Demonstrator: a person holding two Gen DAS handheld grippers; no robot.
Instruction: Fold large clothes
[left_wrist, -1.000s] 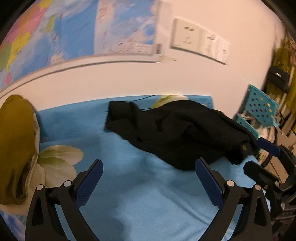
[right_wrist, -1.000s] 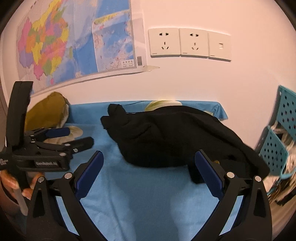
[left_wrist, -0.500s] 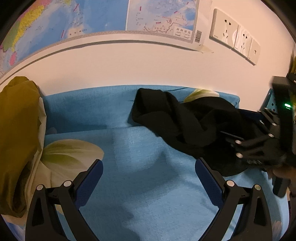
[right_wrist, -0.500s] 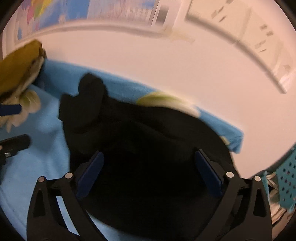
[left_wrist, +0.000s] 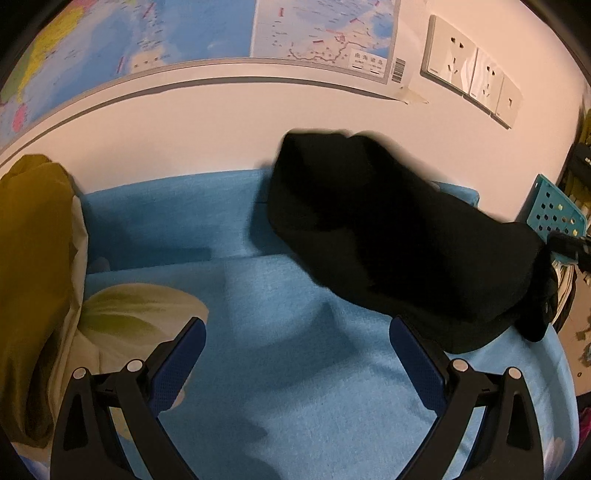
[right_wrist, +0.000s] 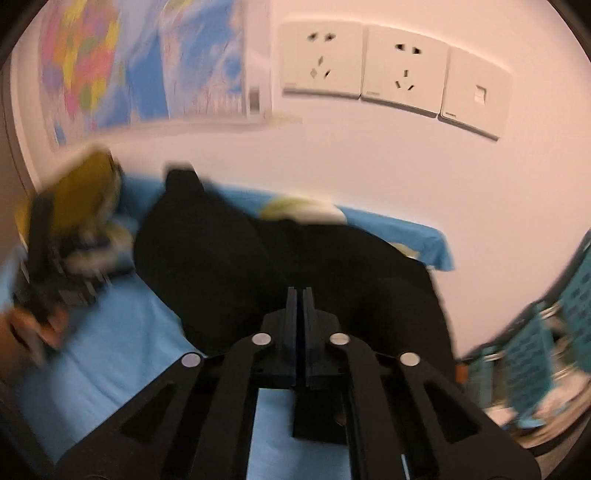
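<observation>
A large black garment (left_wrist: 399, 236) lies bunched on the blue bed sheet (left_wrist: 295, 387), its far end lifted against the wall and its right end raised. It also fills the middle of the right wrist view (right_wrist: 258, 266). My left gripper (left_wrist: 297, 354) is open and empty above the sheet, to the near left of the garment. My right gripper (right_wrist: 299, 295) has its jaws pressed together on the black garment's near edge and holds it up. The right gripper's tip shows at the far right of the left wrist view (left_wrist: 569, 245).
An olive-yellow cloth (left_wrist: 29, 266) is piled at the bed's left end. The wall behind carries a map (left_wrist: 184, 33) and sockets (right_wrist: 402, 70). A teal perforated basket (left_wrist: 557, 210) with clutter stands off the bed's right end.
My right gripper has shut on the black garment and lifted it; the cloth has risen and its far end flipped up toward the wall. My left gripper stayed open over the sheet.
</observation>
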